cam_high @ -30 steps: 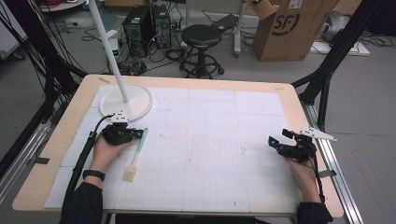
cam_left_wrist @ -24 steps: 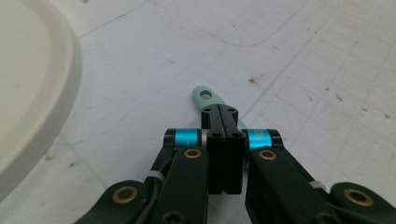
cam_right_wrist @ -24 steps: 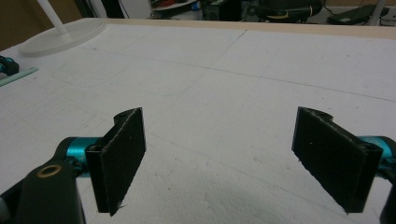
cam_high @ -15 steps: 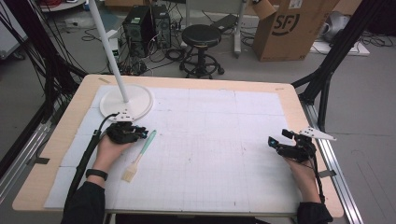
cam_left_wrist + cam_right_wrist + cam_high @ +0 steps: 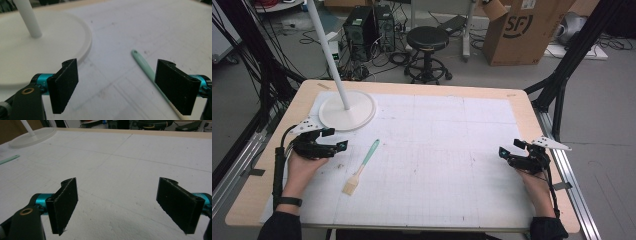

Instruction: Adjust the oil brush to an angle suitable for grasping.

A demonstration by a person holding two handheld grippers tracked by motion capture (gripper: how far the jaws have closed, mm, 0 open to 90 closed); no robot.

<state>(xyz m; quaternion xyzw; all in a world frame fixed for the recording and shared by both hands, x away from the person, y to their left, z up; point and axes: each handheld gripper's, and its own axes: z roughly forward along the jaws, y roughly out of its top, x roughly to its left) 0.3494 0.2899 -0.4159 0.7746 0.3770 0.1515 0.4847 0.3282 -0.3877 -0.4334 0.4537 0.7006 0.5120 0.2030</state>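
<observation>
1. The brush (image 5: 361, 167) lies flat on the white mat (image 5: 452, 150) that covers the tabletop (image 5: 522, 100), its mint-green handle pointing up and away from the person and its pale bristle end nearer the person's edge.

2. The left gripper (image 5: 339, 145) sits just beside the brush handle, on its left, with jaws spread wide and nothing between them. In the left gripper view the handle (image 5: 143, 63) runs past the inner face of the right-hand jaw rather than between the two.

3. The right gripper (image 5: 503, 153) rests well apart from the brush at the far right of the mat, jaws also spread and empty; its own view has only bare mat between them.

4. Risk: if the left gripper closes where it stands, I judge it would catch air or clip the handle with one jaw, and the brush would skid or spin on the smooth mat.

5. Risk: the handle is thin and lies flat, so jaws coming down too steeply could press on the mat and pinch only the top edge, letting it slip out on lifting.

6. Risk: the lamp base (image 5: 347, 110) stands close behind the left gripper; a wide swing of the hand or its trailing cable could knock it.
</observation>
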